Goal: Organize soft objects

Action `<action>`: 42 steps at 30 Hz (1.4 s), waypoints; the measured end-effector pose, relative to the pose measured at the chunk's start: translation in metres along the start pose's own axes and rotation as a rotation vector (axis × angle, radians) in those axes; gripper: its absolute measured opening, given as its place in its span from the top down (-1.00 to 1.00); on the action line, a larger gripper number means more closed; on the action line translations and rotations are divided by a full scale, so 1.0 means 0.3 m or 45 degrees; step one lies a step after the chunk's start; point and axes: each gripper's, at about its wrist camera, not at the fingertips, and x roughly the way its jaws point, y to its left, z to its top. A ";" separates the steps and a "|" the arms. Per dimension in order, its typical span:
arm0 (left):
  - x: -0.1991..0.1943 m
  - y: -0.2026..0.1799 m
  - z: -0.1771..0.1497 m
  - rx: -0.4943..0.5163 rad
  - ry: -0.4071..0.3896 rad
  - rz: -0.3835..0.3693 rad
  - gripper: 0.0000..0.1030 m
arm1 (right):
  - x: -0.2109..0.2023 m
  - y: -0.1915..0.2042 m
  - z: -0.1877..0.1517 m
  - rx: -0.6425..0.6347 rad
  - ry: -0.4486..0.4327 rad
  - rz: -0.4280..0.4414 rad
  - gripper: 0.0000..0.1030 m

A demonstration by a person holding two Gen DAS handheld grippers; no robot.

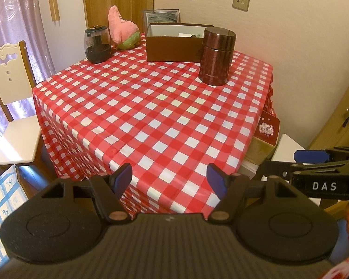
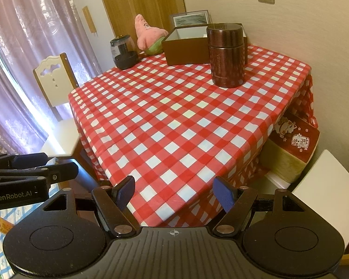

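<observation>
I see both grippers short of the table's near corner, nothing between the fingers. Left gripper (image 1: 169, 177) jaws apart; right gripper (image 2: 174, 191) jaws apart. Pink plush toy (image 1: 122, 29) sits at the far edge on the checked tablecloth (image 1: 151, 107), between the dark jar (image 1: 97, 46) and the open brown box (image 1: 172, 44).

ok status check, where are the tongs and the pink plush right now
Left tongs and right tongs open, empty, at near table edge. Pink plush untouched at far corner beside brown box. Brown canister stands on right side of the approach.
</observation>
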 end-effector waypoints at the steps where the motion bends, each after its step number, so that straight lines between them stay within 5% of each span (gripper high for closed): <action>1: 0.000 -0.002 -0.001 0.000 0.000 0.000 -0.33 | 0.001 0.002 -0.004 0.000 0.000 -0.001 -0.43; 42: -0.004 0.010 -0.001 -0.003 -0.003 0.000 -0.33 | -0.003 0.013 0.000 0.000 0.000 -0.003 -0.43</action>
